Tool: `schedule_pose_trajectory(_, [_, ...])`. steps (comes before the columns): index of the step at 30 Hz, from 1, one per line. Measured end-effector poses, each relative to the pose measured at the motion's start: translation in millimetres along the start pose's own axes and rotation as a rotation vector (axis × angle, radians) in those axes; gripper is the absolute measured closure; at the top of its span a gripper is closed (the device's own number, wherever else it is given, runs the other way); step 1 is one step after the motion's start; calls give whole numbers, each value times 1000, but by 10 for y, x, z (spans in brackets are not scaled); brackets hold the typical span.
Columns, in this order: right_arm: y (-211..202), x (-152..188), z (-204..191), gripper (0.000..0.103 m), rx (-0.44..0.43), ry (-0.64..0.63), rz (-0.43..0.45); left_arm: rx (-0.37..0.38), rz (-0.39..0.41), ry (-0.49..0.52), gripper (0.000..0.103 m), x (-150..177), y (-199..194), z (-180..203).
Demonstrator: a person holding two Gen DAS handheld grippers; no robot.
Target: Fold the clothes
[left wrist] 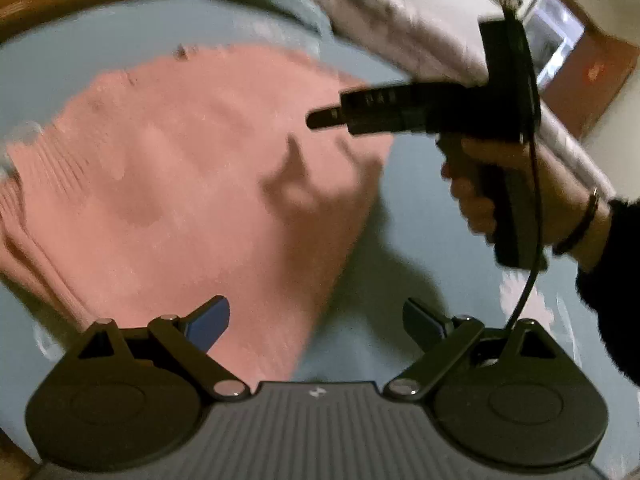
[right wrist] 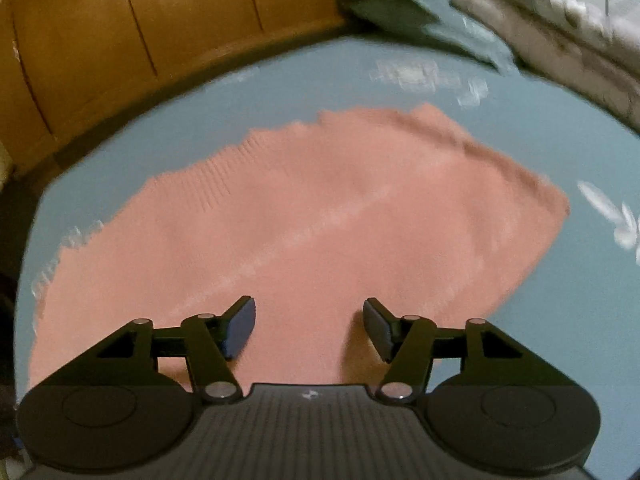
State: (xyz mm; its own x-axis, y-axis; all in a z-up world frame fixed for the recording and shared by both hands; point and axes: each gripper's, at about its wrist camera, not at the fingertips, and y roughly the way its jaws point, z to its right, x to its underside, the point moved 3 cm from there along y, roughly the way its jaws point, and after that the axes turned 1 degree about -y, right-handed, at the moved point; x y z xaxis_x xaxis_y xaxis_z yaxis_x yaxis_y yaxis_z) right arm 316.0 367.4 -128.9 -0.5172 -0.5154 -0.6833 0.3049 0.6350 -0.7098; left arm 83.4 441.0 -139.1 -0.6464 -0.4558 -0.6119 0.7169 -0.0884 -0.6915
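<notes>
Blue bed sheet [right wrist: 520,340] with faint white print covers the surface under both tools. Left hand-held gripper [left wrist: 316,322]: jaws spread wide, nothing between the pads, hovering above the near edge of the pink sweater [left wrist: 192,184]. Right hand-held gripper [right wrist: 309,326]: jaws apart, nothing clamped, poised over the sweater's near portion; no pad visibly presses the fabric.

Pink sweater lies flat on the sheet ahead of both grippers, ribbed knit visible toward its far left side, a pale crease running diagonally across it in the right wrist view. Seen from the left wrist, the right tool sits ahead and to the right, fingers pointing left over the sweater's right edge, held by a hand [left wrist: 508,184] with a dark band at the wrist and a dark sleeve [left wrist: 612,280].

Beyond the sweater: crumpled pale bedding [right wrist: 540,40] far right, wooden panels [right wrist: 140,40] far left.
</notes>
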Motion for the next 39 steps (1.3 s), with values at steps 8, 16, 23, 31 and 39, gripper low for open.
schedule_pose_trajectory(8, [409,-232,-264,48,-65,-143,53,-86,99,-102,10,-355,164,-619])
schedule_pose_trajectory(16, [543,-404,61,55,21,-63,20,-133,79,-72,10,-328,69,-614])
schedule_pose_trajectory(23, [-96,-231,-208,41,69,-119,-41,-154,110,-49,9,-309,-392,-229])
schedule_pose_trajectory(31, [-1179,703,-580,29,151,-23,-187,-107,76,-73,9,-91,-828,282])
schedule_pose_trajectory(39, [-1933,1681,-786,25,179,95,-297,-58,40,-12,9,205,-1143,836])
